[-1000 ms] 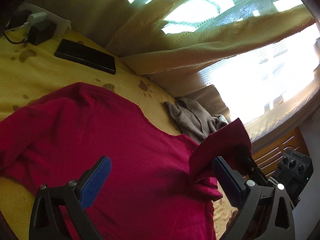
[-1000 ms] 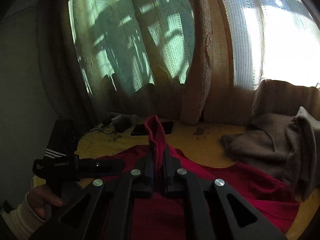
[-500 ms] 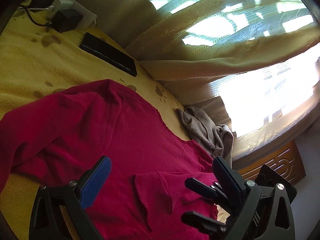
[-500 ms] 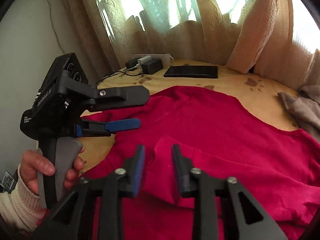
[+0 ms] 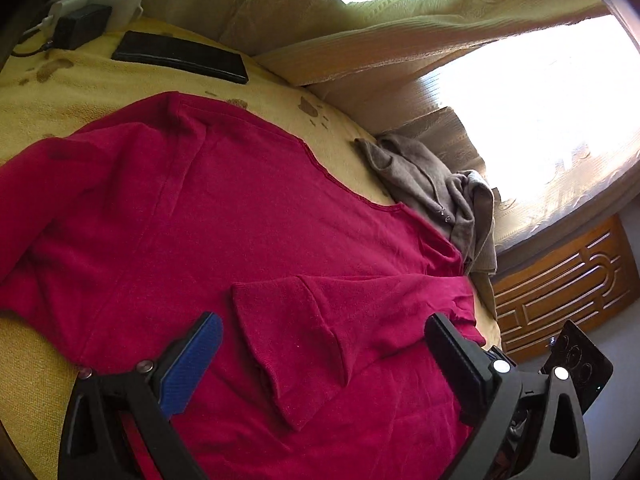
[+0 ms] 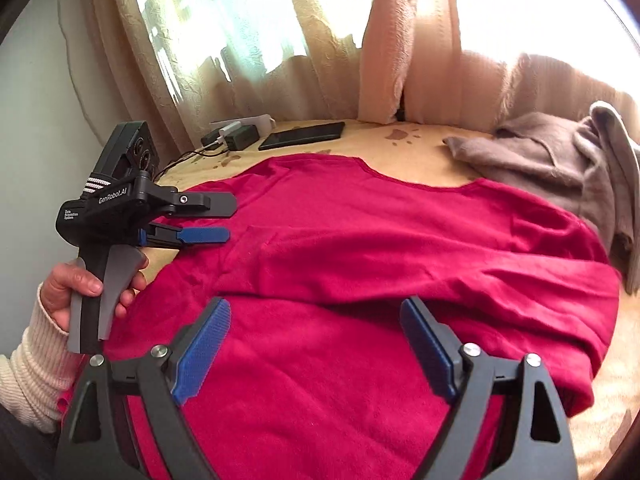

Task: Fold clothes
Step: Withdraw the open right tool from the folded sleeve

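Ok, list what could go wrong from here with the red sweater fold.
1. The sleeve just laid across the red sweater lies loose and creased; the right claw, whose jaws have just been opening with nothing between them, could drag it askew when it moves.
2. The other sleeve is still spread, near the phone and charger; swinging it over might catch them.
3. The grey garment touches the sweater's edge and could get folded in.
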`<state>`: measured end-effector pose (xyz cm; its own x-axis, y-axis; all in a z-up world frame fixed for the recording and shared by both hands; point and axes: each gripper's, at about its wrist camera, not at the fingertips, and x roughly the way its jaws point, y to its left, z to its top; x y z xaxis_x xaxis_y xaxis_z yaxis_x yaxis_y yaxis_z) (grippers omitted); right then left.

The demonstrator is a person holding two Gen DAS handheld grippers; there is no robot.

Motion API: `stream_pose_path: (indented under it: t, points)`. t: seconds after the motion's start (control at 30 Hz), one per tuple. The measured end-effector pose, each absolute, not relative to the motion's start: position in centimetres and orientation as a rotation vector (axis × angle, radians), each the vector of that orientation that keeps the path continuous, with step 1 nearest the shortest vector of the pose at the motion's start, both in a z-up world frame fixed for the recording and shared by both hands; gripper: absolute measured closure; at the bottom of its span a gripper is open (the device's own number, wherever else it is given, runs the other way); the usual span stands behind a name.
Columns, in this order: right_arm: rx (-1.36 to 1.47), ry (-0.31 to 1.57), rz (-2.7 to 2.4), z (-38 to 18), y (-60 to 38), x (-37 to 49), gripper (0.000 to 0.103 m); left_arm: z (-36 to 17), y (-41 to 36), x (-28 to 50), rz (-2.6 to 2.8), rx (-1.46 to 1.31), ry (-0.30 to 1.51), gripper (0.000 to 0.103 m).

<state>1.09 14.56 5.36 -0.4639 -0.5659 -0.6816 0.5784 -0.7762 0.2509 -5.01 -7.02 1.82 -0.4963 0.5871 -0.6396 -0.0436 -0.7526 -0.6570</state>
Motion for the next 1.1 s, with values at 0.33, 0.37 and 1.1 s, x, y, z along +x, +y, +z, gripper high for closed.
stream_pose_path:
  t: [0.33,0.37,1.1]
  points:
    - [1.037,0.095,-2.327,4.6,16.2,2.3,0.013,2.2,-5.1,-5.2,2.416,-1.374,-0.681,0.000]
    - [1.044,0.095,-2.333,4.4,16.4,2.2,0.013,2.2,-4.7,-5.2,2.424,-1.378,-0.658,0.000]
    - [1.085,-0.025,-2.398,3.7,21.2,2.6,0.013,3.7,2.2,-2.5,2.395,-1.278,-0.303,0.000]
